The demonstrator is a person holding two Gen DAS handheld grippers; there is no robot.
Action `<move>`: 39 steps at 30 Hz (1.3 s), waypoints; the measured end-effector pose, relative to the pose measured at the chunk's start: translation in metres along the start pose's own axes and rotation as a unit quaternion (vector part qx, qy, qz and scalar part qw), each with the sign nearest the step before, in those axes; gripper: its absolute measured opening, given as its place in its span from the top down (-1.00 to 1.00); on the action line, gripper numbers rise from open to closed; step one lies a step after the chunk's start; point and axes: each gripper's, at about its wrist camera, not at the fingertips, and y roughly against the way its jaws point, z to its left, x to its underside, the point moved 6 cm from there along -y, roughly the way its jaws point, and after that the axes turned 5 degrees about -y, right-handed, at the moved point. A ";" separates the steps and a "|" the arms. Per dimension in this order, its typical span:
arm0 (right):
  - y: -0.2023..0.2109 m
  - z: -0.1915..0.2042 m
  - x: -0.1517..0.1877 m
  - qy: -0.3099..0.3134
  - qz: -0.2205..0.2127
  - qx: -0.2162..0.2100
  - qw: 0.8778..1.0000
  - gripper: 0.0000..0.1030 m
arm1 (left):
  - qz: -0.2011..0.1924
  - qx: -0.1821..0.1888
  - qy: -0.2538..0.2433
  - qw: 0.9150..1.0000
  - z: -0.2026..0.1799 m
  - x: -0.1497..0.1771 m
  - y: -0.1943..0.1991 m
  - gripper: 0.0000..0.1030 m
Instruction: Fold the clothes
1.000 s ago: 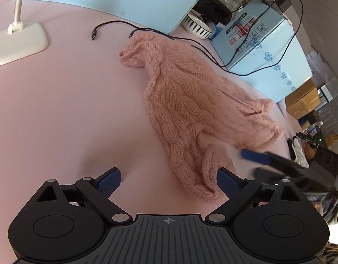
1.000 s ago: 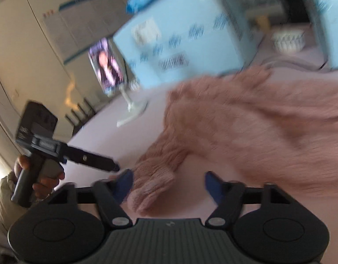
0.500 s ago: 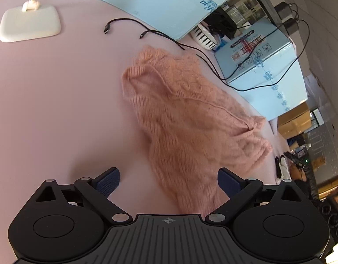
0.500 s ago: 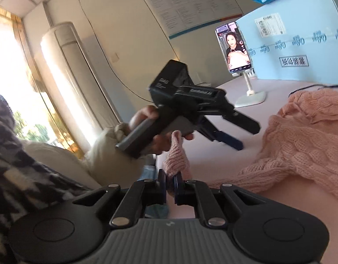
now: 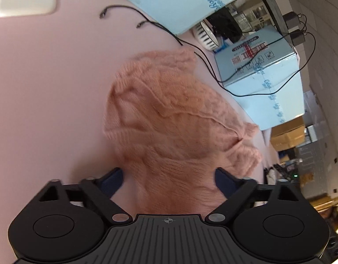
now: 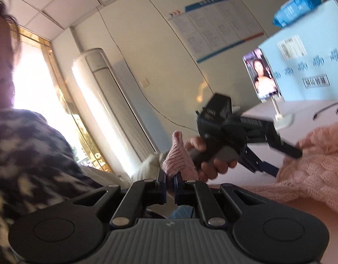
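Left wrist view first: the left claw (image 5: 168, 179) is spread wide, its blue pads on either side of the pink sweater (image 5: 175, 118), and the knit runs right down between the fingers toward the camera without being pinched. That sweater is bunched in a heap on the pink surface (image 5: 48, 88). Black cables (image 5: 191, 46) trail across the surface behind it toward light blue boxes (image 5: 263, 66), and a white stand base (image 5: 26, 1) sits at the far left corner.

Right wrist view now: the right claw (image 6: 170, 186) is pressed together on a ribbed end of the sweater (image 6: 176, 159), lifted clear of the surface, while the rest of the knit (image 6: 311, 169) lies at the right. Just beyond, a hand (image 6: 213, 160) grips the handle of the left claw (image 6: 278, 158), fingers apart over the knit. A phone (image 6: 262, 77) on its stand shows a lit screen in front of a light blue box, with an air conditioner (image 6: 107, 101) against the wall.
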 end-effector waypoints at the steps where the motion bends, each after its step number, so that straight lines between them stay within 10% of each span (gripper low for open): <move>1: 0.002 0.002 0.000 0.004 -0.001 0.002 1.000 0.87 | 0.004 0.002 0.006 1.000 0.002 0.003 0.001 0.08; 10: -0.004 -0.026 0.011 -0.057 0.038 0.024 0.997 0.86 | 0.028 -0.004 0.036 0.999 0.018 0.021 0.022 0.24; 12: -0.001 -0.025 0.005 -0.036 0.029 0.040 0.998 0.85 | 0.030 -0.017 0.028 0.999 0.017 0.020 0.028 0.06; 14: 0.006 -0.023 -0.009 0.023 -0.003 0.075 0.997 0.85 | 0.028 -0.019 0.026 0.999 0.017 0.019 0.035 -0.61; 18: 0.034 -0.045 -0.043 0.073 -0.095 0.165 0.979 0.81 | 0.005 -0.032 0.017 0.999 0.018 0.013 0.048 -0.73; 20: 0.050 -0.082 -0.062 0.042 -0.144 0.262 0.953 0.72 | -0.002 -0.044 0.006 0.999 0.016 0.010 0.052 -0.77; 24: 0.085 -0.178 -0.059 -0.100 -0.158 0.495 0.849 -0.08 | 0.004 -0.039 -0.011 0.999 0.007 0.011 0.051 -0.81; 31: 0.155 -0.174 -0.038 -0.205 -0.230 0.468 0.828 -0.50 | 0.038 0.003 -0.027 0.999 -0.011 0.020 0.042 -0.82; 37: 0.216 -0.144 0.006 -0.260 -0.271 0.536 0.756 -0.65 | 0.099 0.054 0.014 0.994 -0.015 0.043 0.021 -0.85; 39: 0.242 -0.141 0.032 -0.314 -0.305 0.552 0.710 -0.67 | 0.104 0.057 0.014 0.993 -0.020 0.046 0.014 -0.85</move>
